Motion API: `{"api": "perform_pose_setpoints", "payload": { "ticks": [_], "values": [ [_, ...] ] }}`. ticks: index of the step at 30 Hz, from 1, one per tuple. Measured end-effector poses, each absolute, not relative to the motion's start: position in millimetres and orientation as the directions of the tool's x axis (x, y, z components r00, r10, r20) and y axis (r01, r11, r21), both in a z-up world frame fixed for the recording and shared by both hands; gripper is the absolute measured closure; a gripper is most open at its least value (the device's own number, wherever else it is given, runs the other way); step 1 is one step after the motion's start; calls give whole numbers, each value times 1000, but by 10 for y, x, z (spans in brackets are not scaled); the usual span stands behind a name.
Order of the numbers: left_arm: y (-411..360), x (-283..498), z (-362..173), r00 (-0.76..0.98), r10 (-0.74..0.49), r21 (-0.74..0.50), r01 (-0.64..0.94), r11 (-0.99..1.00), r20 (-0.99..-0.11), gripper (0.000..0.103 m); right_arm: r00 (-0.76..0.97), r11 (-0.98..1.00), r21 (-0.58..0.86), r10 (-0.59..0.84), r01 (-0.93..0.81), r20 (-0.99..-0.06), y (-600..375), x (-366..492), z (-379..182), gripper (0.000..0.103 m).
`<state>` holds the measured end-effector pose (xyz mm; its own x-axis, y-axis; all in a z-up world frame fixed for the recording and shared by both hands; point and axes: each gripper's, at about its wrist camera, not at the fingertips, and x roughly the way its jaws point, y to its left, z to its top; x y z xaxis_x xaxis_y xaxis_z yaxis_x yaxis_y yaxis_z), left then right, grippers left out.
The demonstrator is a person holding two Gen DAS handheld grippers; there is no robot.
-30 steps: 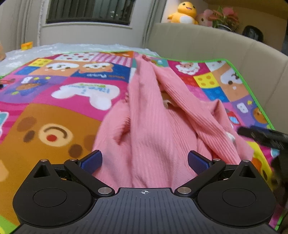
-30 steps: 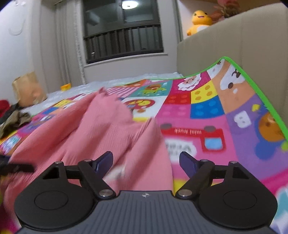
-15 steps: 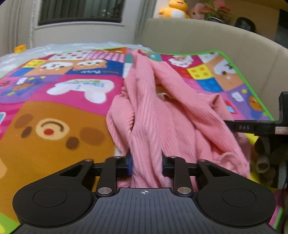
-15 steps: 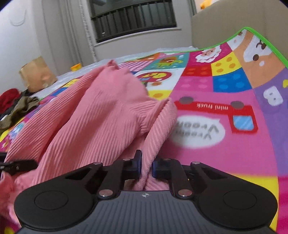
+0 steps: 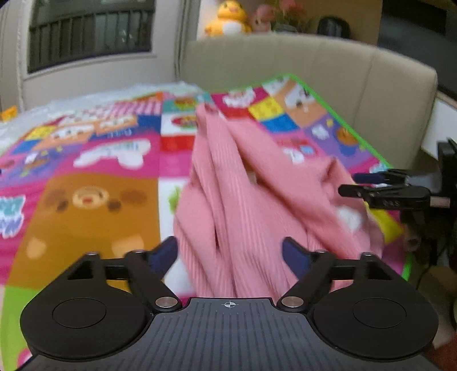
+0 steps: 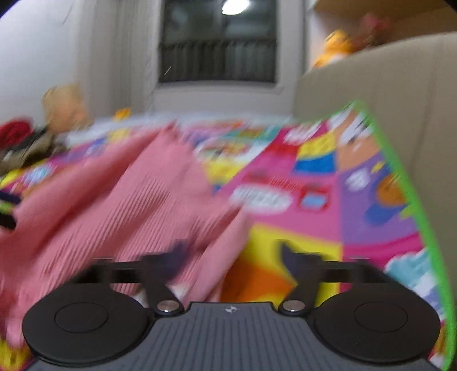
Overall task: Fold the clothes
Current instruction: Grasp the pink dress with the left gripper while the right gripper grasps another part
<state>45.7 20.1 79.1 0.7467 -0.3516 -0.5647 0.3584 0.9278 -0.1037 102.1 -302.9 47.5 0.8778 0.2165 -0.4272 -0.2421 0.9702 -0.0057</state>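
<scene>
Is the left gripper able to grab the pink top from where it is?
Probably yes. The pink top lies bunched on the play mat right ahead of the left gripper, cloth already between its opening jaws, pads not pressing. Nothing blocks it.

One pink ribbed garment (image 5: 245, 205) lies on one colourful play mat (image 5: 85, 205). Two grippers show. Upper centre, one yellow duck plush (image 5: 227, 18) sits.

Beige headboard (image 5: 328, 74) meets a barred window (image 5: 88, 31), plush duck (image 5: 225, 18) above.
</scene>
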Motion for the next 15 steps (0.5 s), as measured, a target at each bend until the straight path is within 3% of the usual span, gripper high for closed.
{"api": "perform_pose_setpoints", "payload": {
  "ticks": [3,6,8,9,10,12,15],
  "values": [
    [86,614,789,740,-375,-123,373,920,-558,15,911,980,43,194,-192,-363,-3066,1245,577,0],
    [-99,692,725,722,-382,-85,412,907,-577,26,912,985,77,172,-154,-373,-3032,1660,563,0],
    [-197,728,671,719,-353,-18,428,903,-598,64,886,986,99,161,-131,-434,-3010,1940,473,0],
    [-220,755,650,720,-337,8,430,903,-607,73,872,987,109,156,-118,-464,-2998,2080,428,0],
    [-203,794,638,721,-320,23,422,906,-614,91,852,987,126,154,-104,-501,-2991,2212,373,0],
    [-94,893,696,747,-281,54,390,919,-602,94,778,979,194,170,-64,-604,-3003,2413,209,0],
    [171,1125,899,812,-187,119,299,947,-553,97,775,965,251,210,-69,-596,-3095,2389,129,0]
  ]
}}
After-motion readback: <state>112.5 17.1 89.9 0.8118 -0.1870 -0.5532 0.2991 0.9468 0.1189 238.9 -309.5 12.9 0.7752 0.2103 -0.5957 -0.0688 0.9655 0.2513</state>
